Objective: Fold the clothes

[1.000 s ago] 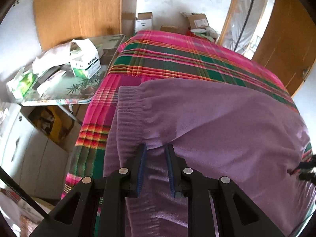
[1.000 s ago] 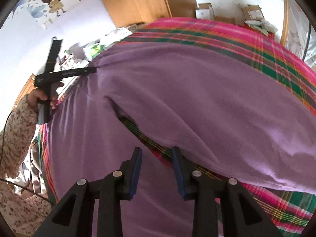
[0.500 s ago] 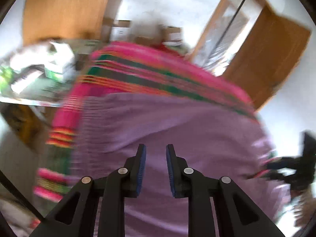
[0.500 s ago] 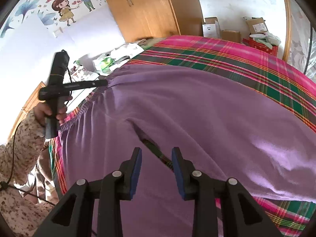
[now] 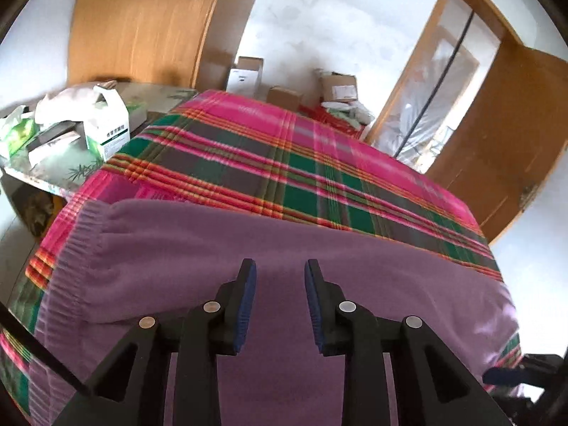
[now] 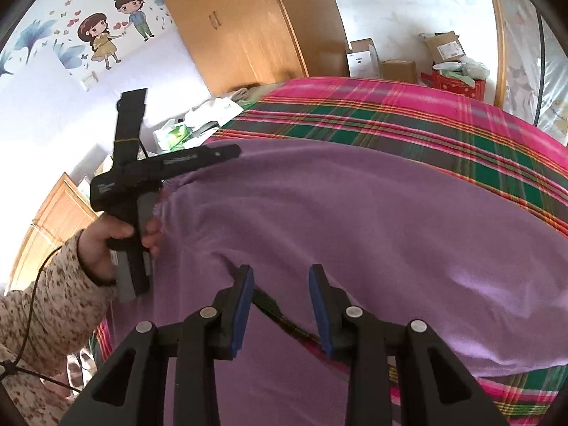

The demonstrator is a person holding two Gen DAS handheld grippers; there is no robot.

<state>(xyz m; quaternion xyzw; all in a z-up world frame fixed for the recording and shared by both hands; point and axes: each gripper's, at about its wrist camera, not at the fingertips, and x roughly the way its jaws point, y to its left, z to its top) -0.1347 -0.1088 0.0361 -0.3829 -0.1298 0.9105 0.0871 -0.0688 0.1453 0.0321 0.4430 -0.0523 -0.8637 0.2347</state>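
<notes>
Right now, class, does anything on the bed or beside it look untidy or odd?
Yes. The purple trousers lie spread, not yet folded, with plaid blanket showing through the gap between the legs. The side table is cluttered with opened boxes and packets.

A bed with a bright plaid blanket (image 5: 319, 163) of pink, green and grey filled the middle of the room. Behind it rose a tall wooden wardrobe (image 5: 142, 25), and the white wall (image 5: 337, 17) beside it looked scuffed and patchy. Cardboard boxes (image 5: 245, 74) sat on the floor against that wall. On the right a wooden door (image 5: 497, 135) stood open next to a glass-panelled doorway (image 5: 436, 85), daylight pouring through it. To the left, a desk (image 5: 60, 167) with a leaf-patterned top carried tissue boxes and papers. In the right wrist view, a cartoon sticker of a boy and girl (image 6: 113, 25) decorated the pale wall.
</notes>
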